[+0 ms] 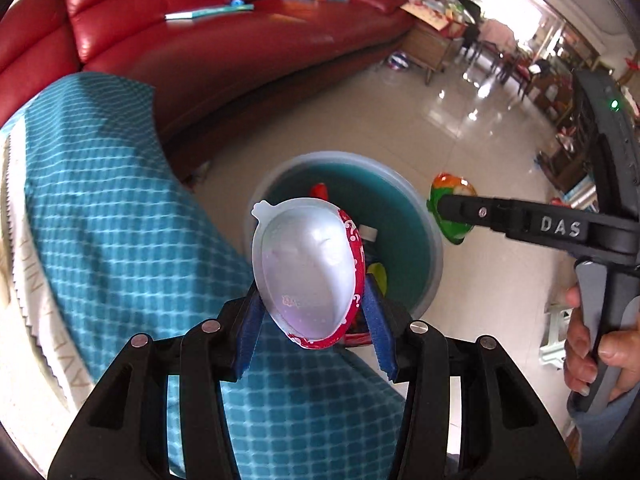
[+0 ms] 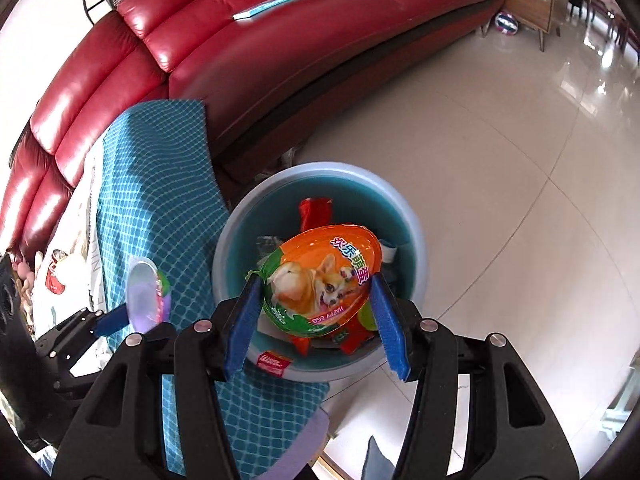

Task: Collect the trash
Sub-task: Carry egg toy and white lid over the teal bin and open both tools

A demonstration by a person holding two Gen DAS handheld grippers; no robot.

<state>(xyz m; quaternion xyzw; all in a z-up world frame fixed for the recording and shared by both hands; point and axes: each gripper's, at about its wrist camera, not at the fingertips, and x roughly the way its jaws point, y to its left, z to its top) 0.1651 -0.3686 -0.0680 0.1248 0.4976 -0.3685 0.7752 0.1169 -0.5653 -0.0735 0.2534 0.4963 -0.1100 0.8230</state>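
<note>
Two egg-shaped shells are gripped above the bin (image 2: 416,240): left tongs (image 1: 310,320) clamp the red-rimmed shell (image 1: 308,272), right tongs (image 2: 316,312) the orange shell (image 2: 320,280); bin contents are largely hidden.

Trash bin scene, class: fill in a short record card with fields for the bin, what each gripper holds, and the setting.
bin: round grey bin with teal inside, on the tiled floor, already holding wrappers
left gripper: shut on a red-rimmed egg-shaped shell half, hollow side facing the camera, in front of the bin
right gripper: holds an orange egg-shaped pack with a dog picture, over the bin
beside bin: blue checked cloth
background: red sofa
</note>
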